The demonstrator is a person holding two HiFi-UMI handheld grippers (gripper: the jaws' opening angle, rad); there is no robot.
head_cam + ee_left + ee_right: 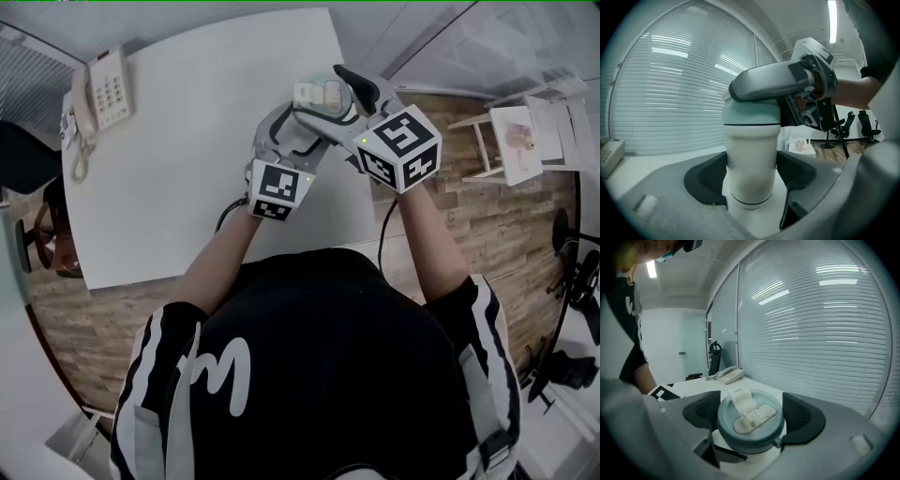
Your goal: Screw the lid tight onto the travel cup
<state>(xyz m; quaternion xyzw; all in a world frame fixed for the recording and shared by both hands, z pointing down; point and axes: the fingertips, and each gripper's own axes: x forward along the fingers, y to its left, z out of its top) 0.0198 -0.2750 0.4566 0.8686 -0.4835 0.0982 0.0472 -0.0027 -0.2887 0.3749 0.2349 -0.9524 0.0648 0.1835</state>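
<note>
A white travel cup [750, 159] stands upright on the white table [187, 187], with a pale blue-grey lid [751, 417] sitting level on its mouth. My left gripper [751, 174] is shut on the cup's body, a dark pad pressing each side. From the right my right gripper [750, 423] comes over the top and is shut on the lid, whose rim lies between its two pads. In the head view both grippers meet at the cup [319, 94] near the table's far right edge, and they hide most of it. One right finger [773, 84] lies across the lid.
A white desk phone [103, 94] sits at the table's far left corner. The table's right edge runs close beside the cup, with wooden floor [469, 225] beyond it. A small white rack [525, 131] stands on that floor. Window blinds [670, 93] fill the background.
</note>
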